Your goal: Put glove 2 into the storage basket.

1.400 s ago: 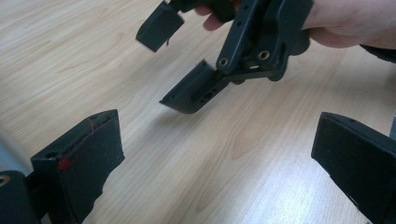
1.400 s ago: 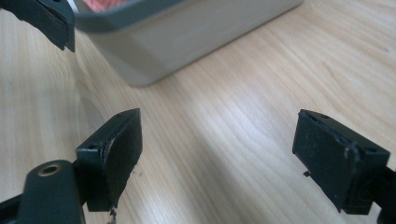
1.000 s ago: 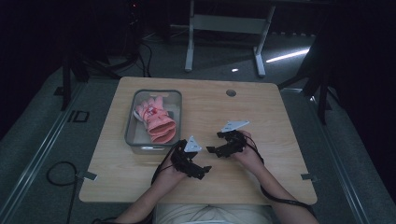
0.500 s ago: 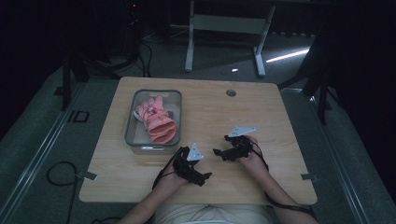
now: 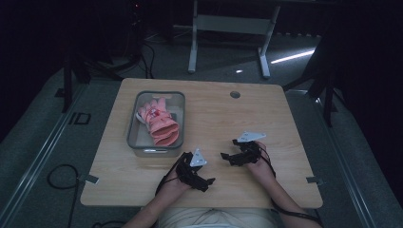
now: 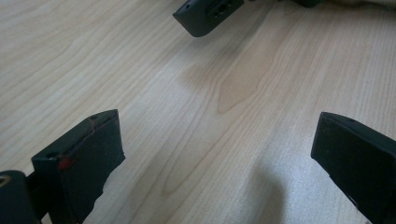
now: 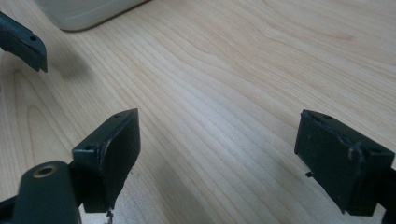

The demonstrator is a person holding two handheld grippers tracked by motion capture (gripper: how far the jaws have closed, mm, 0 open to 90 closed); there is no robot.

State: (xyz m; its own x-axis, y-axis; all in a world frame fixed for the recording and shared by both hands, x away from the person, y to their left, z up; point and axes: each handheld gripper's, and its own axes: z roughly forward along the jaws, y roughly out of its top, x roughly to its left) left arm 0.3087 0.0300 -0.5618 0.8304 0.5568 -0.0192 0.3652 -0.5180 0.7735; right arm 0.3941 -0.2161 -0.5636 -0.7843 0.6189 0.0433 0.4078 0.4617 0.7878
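Both grippers sit low over the near part of the wooden table [image 5: 214,118], jaws spread wide, nothing between them. Left gripper [image 5: 205,180] is close to the near edge, a little left of its middle, held by the person's left hand [image 5: 172,186], grey three-cornered plate on top. In the left gripper view its own jaws stand far apart over bare wood grain, and a black jaw of the other gripper [image 6: 208,15] pokes in at the top. Right gripper [image 5: 227,156] is just to the right and slightly farther from the near edge, right hand [image 5: 260,164] behind it, tips pointing toward the left gripper; the two are near each other, not touching. In the right gripper view the jaws are also wide with only tabletop between, a pale bin corner [image 7: 88,11] at top left.

Pink gloves [image 5: 159,122] lie piled in the grey bin [image 5: 134,124], which sits on the left half of the table toward the far-left corner, near short side facing the left gripper. Gloves are well apart from both grippers. A small round hole [image 5: 235,94] is near the far edge.
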